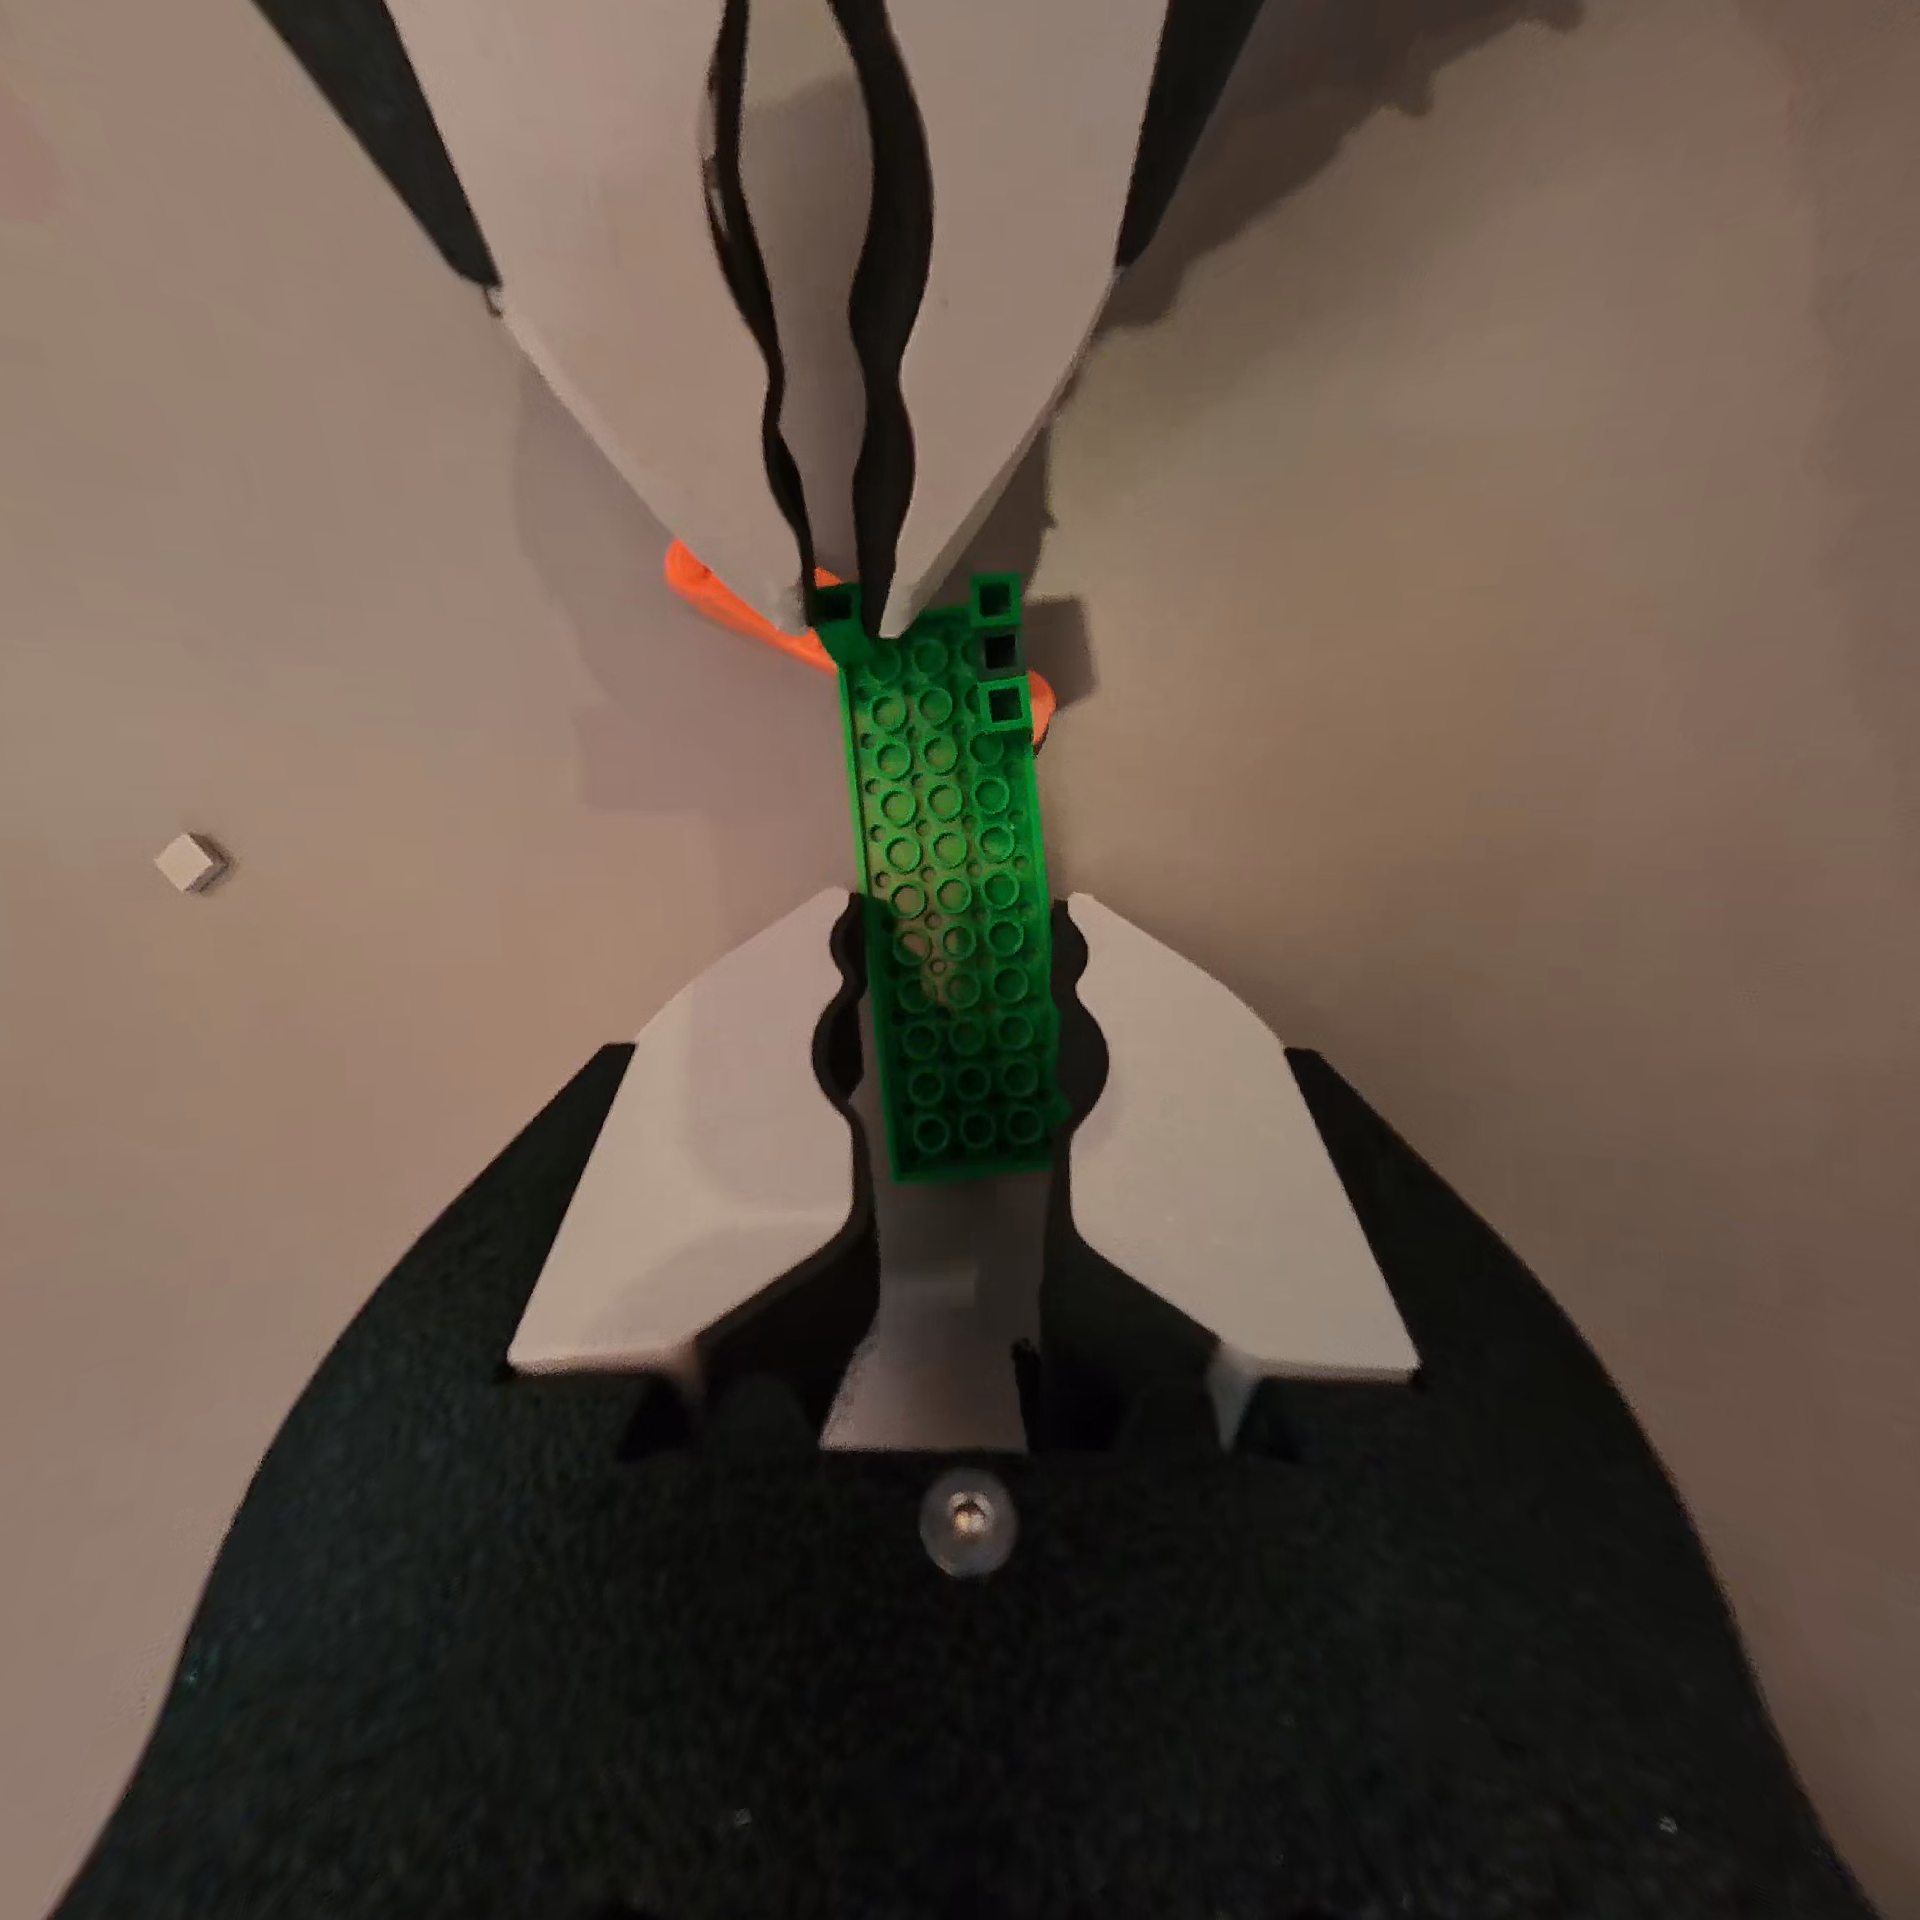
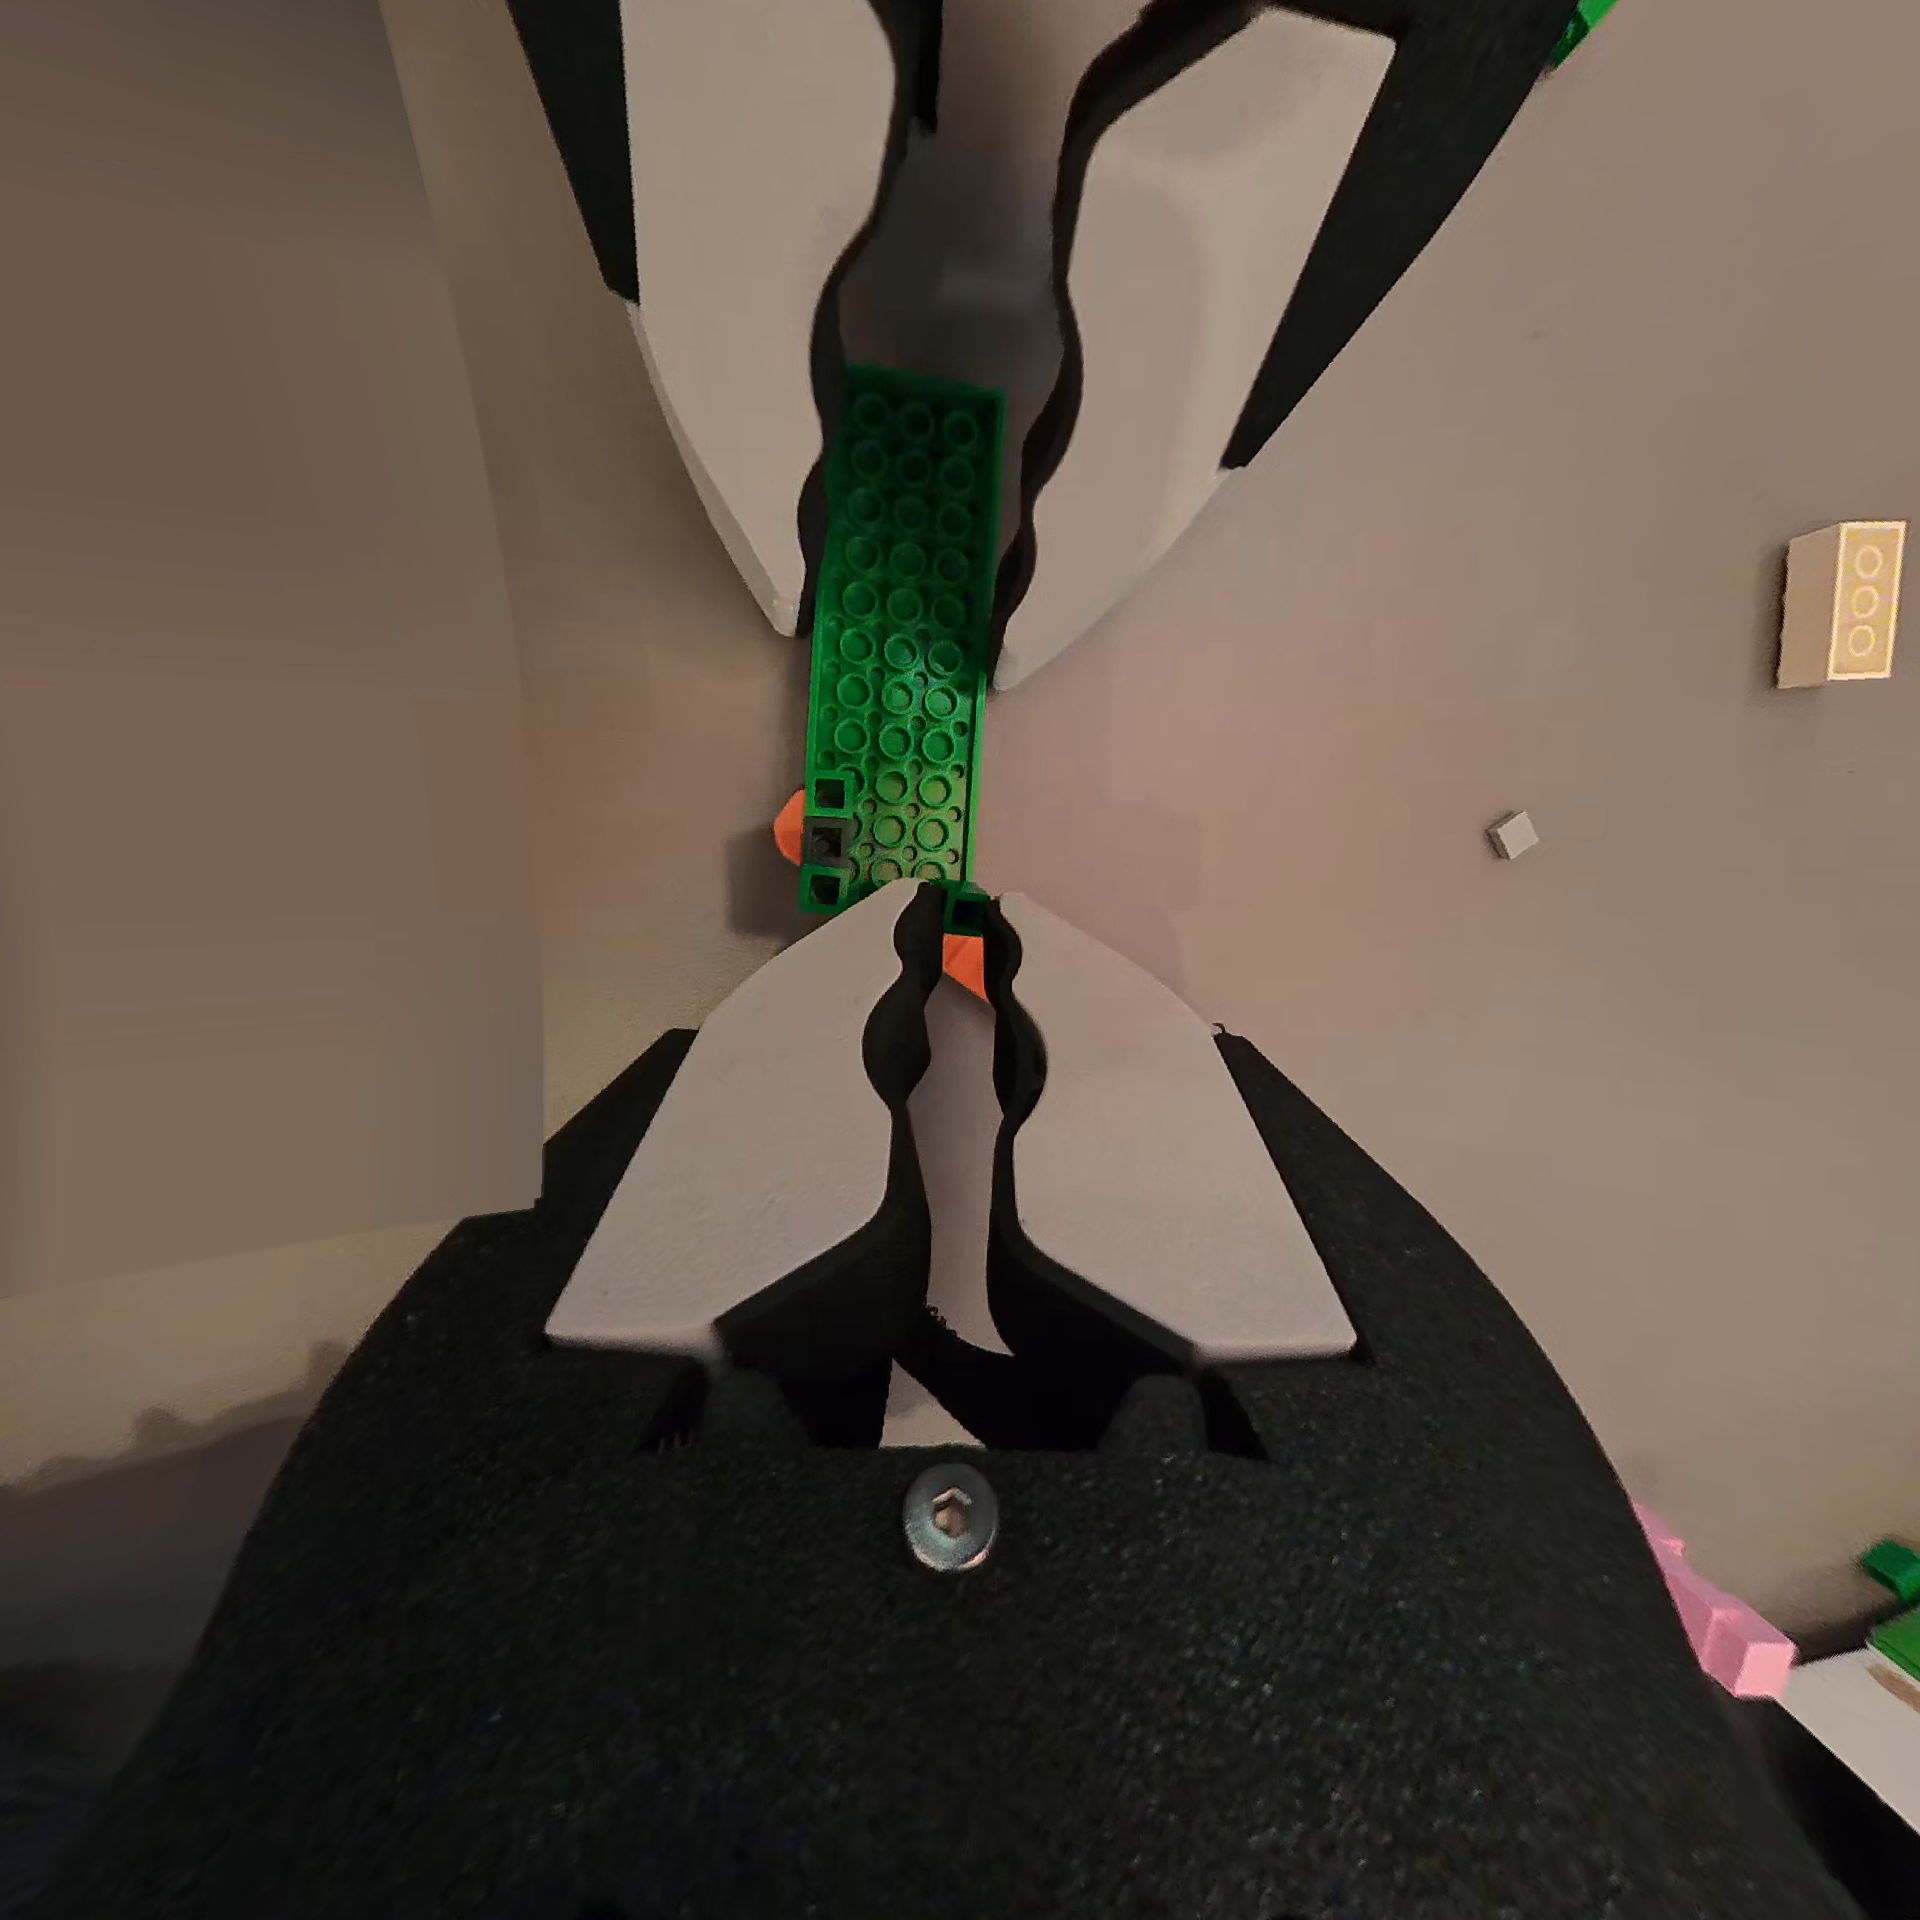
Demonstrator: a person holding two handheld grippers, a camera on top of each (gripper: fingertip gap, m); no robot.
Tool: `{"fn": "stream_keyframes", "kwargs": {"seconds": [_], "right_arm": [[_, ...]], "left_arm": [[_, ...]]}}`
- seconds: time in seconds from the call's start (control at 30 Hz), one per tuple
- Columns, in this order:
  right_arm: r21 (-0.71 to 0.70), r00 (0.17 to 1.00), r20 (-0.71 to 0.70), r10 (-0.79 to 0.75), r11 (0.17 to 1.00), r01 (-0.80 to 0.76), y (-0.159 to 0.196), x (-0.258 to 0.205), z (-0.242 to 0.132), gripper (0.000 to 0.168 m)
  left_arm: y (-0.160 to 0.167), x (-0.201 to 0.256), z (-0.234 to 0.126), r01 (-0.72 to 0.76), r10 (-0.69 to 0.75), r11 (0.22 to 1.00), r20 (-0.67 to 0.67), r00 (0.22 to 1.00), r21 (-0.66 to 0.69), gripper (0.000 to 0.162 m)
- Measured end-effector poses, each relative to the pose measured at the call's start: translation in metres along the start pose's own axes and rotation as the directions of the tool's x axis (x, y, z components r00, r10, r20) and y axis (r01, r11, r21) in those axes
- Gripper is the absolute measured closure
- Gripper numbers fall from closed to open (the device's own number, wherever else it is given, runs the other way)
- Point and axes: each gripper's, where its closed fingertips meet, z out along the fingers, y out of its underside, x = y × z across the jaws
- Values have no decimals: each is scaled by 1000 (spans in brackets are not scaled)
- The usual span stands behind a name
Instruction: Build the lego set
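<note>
Two grippers working: my left gripper (image 1: 956, 914) is clamping the green plate (image 1: 951, 883); at 12 o'clock, right gripper (image 2: 961, 899) jaws are pinching its small green corner piece (image 2: 968, 912).

1. We see dim, warm light in both views; the table (image 1: 1455, 935) reads as muddy beige.
2. Soft shadows fall beside the far gripper (image 1: 842, 613) in the left wrist view, toward the right.
3. The green plate (image 1: 951, 883) stays sharp and saturated, with a pale sheen near its middle.
4. The far gripper's edges smear with blur.
5. Wide-angle bending curves the table edge (image 2: 488, 623) left of the right gripper (image 2: 961, 904).
6. The pink piece (image 2: 1725, 1642) at the corner looks soft.
</note>
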Motion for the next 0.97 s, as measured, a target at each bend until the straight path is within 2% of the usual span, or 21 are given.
{"fn": "stream_keyframes", "kwargs": {"seconds": [0.5, 0.83, 0.97], "right_arm": [[-124, 995, -79, -52, 991, 42, 1, -1, 0, 161], [-79, 994, -73, -81, 994, 75, -5, -4, 2, 161], [56, 996, -85, -12, 998, 17, -10, 1, -11, 161]], "left_arm": [[-1, 0, 0, -25, 25, 1000, 11, 1000, 10, 129], [-5, 5, 3, -22, 22, 999, -1, 1000, 27, 128], [-5, 5, 3, -22, 22, 999, 0, 1000, 30, 128]]}}
